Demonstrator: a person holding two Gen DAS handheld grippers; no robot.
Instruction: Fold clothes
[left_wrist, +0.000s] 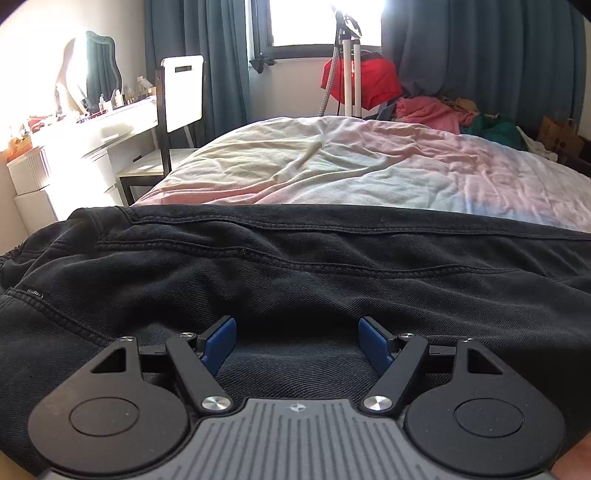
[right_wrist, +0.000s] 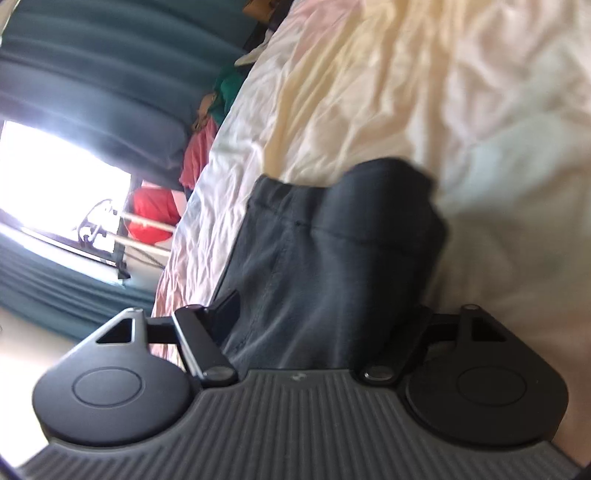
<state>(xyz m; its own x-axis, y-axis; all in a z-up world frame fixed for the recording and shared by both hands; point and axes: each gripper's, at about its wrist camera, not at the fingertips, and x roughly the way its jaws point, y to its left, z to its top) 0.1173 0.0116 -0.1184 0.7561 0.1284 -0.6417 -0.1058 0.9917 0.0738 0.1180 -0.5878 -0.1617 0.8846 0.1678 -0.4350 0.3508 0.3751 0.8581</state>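
Looking along your left claw (left_wrist: 296, 341), you see its two blue pads (left_wrist: 221, 341) standing wide apart with nothing pinched between them. They hover just over the black jeans (left_wrist: 295, 266), which lie spread across the near edge of the bed (left_wrist: 369, 173). A small tag (left_wrist: 36, 294) sits on the cloth toward the bed's left edge, but its writing is too tiny to read. No other words or brand names can be made out.

Your right claw (right_wrist: 328, 317) is tipped over on its side, and its picture is blurry. Its jaws are spread wide too. A bunched, folded part of the black jeans runs between them, and the pads do not seem to press on it, so it looks let go. That fold rests on the pale crumpled sheet (right_wrist: 406, 92).

Past the jeans, the bed is open sheet all the way to its far edge, so you have lots of room there. At the far right corner sits a heap of pink, green and red clothes (left_wrist: 436, 110). A white chair (left_wrist: 183, 92) stands close by the bed's left edge, with a white dresser (left_wrist: 92, 140) and a mirror (left_wrist: 99, 66) beyond it. Dark blue curtains (left_wrist: 480, 48) and a bright window (left_wrist: 314, 22) are behind the bed.
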